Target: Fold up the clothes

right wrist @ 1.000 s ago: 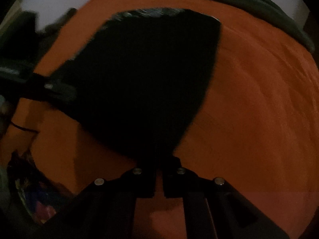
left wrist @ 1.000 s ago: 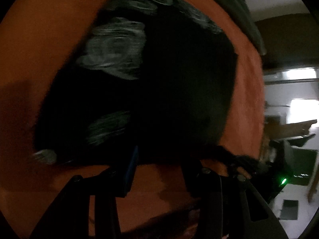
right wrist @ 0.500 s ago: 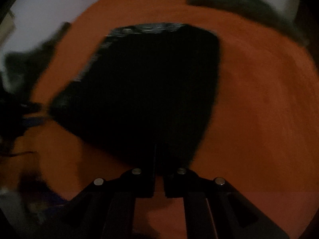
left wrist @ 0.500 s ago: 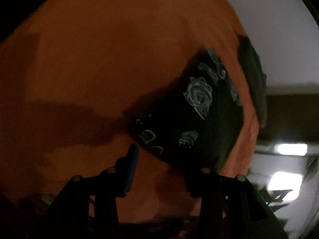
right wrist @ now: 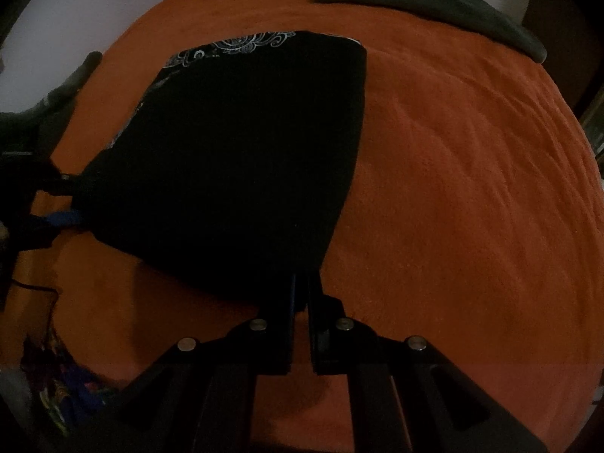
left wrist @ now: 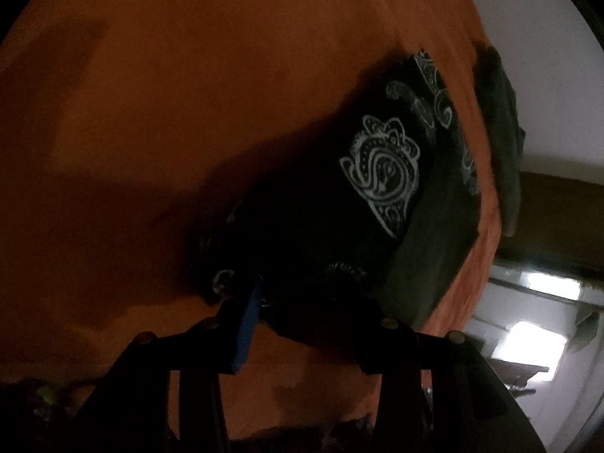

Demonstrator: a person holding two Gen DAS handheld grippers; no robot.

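Observation:
A black garment (right wrist: 241,158) with white paisley print (left wrist: 381,173) lies spread on the orange bedspread (right wrist: 472,188). My right gripper (right wrist: 300,290) is shut on the garment's near corner, which runs in between its two fingers. My left gripper (left wrist: 305,309) stands open at the garment's left corner. Dark cloth lies in the wide gap between the blue-padded finger (left wrist: 247,324) and the other finger, and neither pad presses on it. In the right wrist view the left gripper (right wrist: 62,200) shows at the left edge, straddling that corner.
A dark grey-green folded garment (right wrist: 434,3) lies along the far edge of the bed, also seen as the garment (left wrist: 502,132) in the left wrist view. Colourful items (right wrist: 68,396) and a cable (right wrist: 37,290) sit off the bed's near left. A lit room (left wrist: 536,339) lies beyond the bed.
My left gripper swung and moved in on the garment's left corner, so cloth now lies between its open fingers. The right gripper stayed shut on the near corner.

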